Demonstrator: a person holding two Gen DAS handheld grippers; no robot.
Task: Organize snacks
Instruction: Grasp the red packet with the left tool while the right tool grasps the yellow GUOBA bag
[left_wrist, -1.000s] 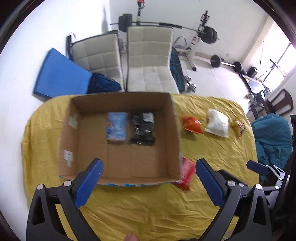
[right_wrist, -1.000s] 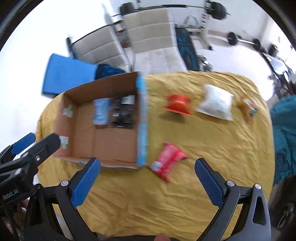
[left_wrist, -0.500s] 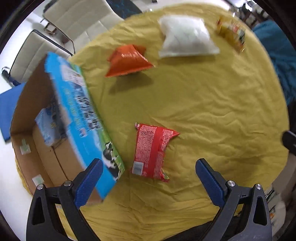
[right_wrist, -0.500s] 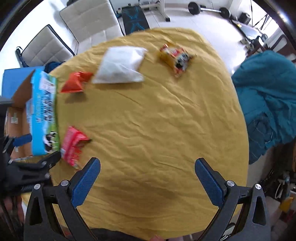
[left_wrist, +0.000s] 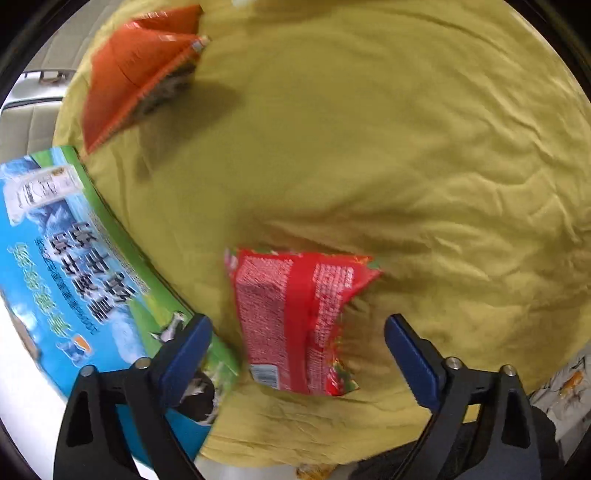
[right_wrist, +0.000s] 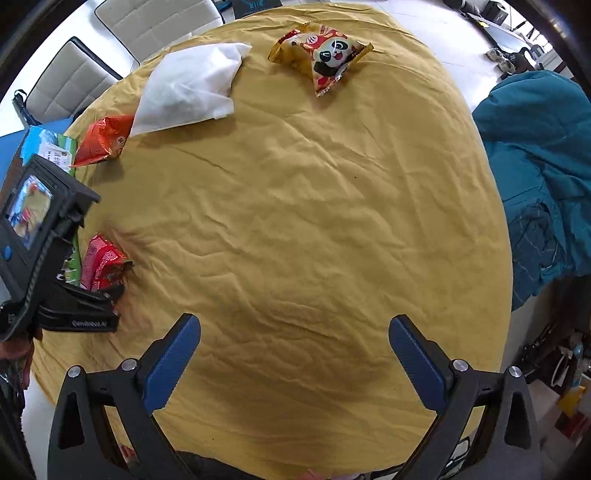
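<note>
A red snack packet (left_wrist: 295, 317) lies on the yellow cloth, its near end between the blue fingers of my open left gripper (left_wrist: 297, 354), which hovers just above it. The same red packet (right_wrist: 103, 264) shows at the left of the right wrist view, beside the left gripper's body (right_wrist: 55, 280). The printed blue-green side of the cardboard box (left_wrist: 66, 266) stands left of it. An orange packet (left_wrist: 136, 70) lies further back. My right gripper (right_wrist: 293, 360) is open over bare cloth. A white bag (right_wrist: 188, 88) and a yellow panda packet (right_wrist: 325, 51) lie at the far side.
The round table under the yellow cloth (right_wrist: 314, 206) drops off on all sides. A teal garment (right_wrist: 539, 155) hangs at the right. Two white padded chairs (right_wrist: 110, 48) stand behind the table. An orange packet (right_wrist: 103, 140) sits near the box corner.
My left gripper has swung from above the box down to the red packet, which now lies between its fingers. My right gripper has turned right toward the open cloth.
</note>
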